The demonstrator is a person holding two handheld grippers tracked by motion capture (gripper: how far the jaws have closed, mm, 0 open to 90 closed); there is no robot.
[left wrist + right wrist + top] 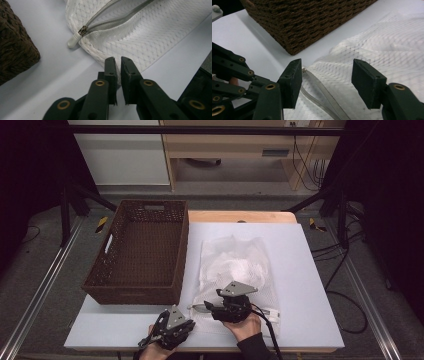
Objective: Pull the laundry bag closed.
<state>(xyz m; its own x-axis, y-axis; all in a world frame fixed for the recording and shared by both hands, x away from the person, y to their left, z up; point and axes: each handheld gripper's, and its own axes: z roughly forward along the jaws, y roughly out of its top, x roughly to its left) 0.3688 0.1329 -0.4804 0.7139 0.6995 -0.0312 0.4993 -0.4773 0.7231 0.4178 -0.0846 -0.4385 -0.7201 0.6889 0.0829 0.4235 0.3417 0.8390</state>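
A white mesh laundry bag (232, 262) lies flat on the white table (300, 285), its grey zipper (112, 20) running along the near edge. The white zipper pull (73, 41) sits at the bag's near-left corner. My left gripper (118, 67) comes in from the near edge (189, 322), its jaws nearly together and pinched on the bag's near corner. My right gripper (210, 307) points left over the bag's near end. It is open (325, 75), with the zipper tape (319, 92) lying on the table below the gap between its pads.
A brown wicker basket (107, 255) stands empty on the table's left half, its corner close to both grippers (307, 22) (15, 50). Bare table lies right of the bag. A wooden shelf unit (230, 145) stands beyond the table.
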